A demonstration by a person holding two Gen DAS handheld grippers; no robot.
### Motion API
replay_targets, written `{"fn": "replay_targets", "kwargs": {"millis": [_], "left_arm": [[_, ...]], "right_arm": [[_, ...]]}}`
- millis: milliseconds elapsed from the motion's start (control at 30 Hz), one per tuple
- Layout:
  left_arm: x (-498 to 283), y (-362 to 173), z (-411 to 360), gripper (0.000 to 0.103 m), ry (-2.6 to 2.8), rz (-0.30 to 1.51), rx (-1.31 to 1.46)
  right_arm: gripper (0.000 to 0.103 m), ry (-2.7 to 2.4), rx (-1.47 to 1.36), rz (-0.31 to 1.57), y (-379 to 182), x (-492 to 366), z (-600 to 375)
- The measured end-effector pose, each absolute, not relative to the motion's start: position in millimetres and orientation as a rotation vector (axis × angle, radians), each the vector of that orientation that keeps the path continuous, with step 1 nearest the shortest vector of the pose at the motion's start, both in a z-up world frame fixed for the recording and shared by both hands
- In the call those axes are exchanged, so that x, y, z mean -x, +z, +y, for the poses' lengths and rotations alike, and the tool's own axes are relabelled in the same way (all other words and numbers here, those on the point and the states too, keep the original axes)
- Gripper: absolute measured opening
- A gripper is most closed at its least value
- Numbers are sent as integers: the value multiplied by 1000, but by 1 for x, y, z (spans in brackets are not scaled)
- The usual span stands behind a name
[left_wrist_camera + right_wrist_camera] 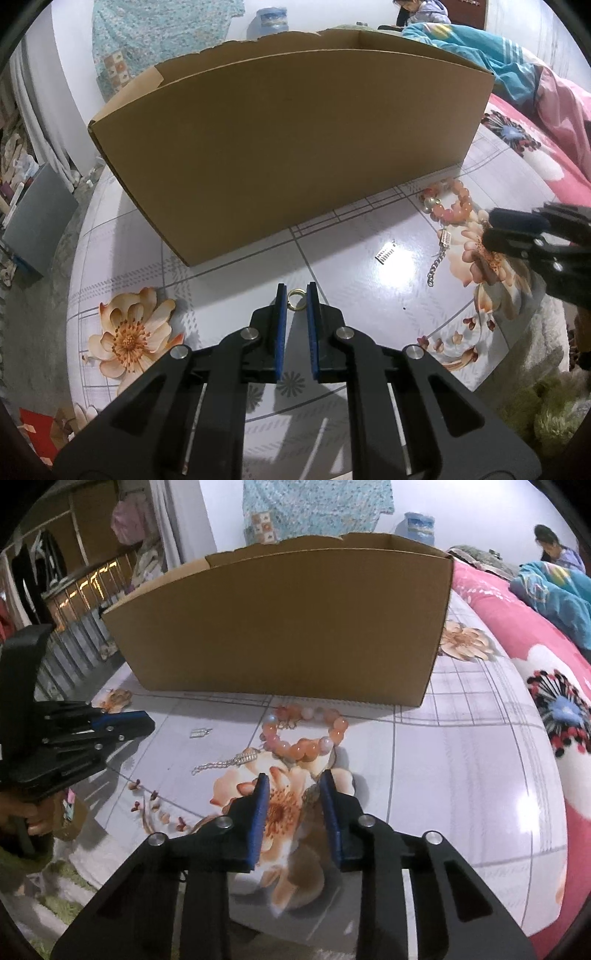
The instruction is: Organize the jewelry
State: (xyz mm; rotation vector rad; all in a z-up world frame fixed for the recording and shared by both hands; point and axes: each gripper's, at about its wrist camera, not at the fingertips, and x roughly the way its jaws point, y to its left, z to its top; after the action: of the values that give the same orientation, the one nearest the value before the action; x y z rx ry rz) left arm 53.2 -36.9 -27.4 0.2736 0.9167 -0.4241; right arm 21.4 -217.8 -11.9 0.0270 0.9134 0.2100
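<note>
A small gold ring (296,299) lies on the flowered table between the fingertips of my left gripper (296,295), whose jaws stand narrowly apart around it; I cannot tell if they touch it. A pink bead bracelet (306,734) lies in front of the cardboard box (280,624), also seen in the left wrist view (448,203). A silver chain (221,762) and a small silver clip (199,733) lie left of the bracelet. My right gripper (291,786) is open and empty just short of the bracelet, above a printed flower.
The open cardboard box (288,155) stands across the back of the table (461,775). A pink flowered blanket (546,686) lies to the right. A person (557,550) sits far back. The left gripper shows at the left of the right wrist view (122,723).
</note>
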Motion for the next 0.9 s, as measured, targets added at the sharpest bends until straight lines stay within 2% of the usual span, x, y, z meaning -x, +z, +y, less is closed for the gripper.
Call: {"fn": "replay_targets", "kwargs": {"millis": [167, 267, 333, 433, 900], "left_arm": [[-53, -27, -35, 10, -427, 908, -272], [-52, -28, -36, 10, -432, 905, -275], [-52, -28, -36, 10, -434, 905, -272], [-52, -27, -35, 10, -435, 899, -271], [-51, -28, -28, 9, -456, 882, -247]], "right_arm": [[22, 189, 46, 932, -11, -25, -210], [14, 164, 82, 947, -11, -25, -208], [5, 169, 61, 967, -12, -27, -211], [1, 168, 50, 976, -11, -26, -211], [0, 167, -97, 928, 21, -9, -233]]}}
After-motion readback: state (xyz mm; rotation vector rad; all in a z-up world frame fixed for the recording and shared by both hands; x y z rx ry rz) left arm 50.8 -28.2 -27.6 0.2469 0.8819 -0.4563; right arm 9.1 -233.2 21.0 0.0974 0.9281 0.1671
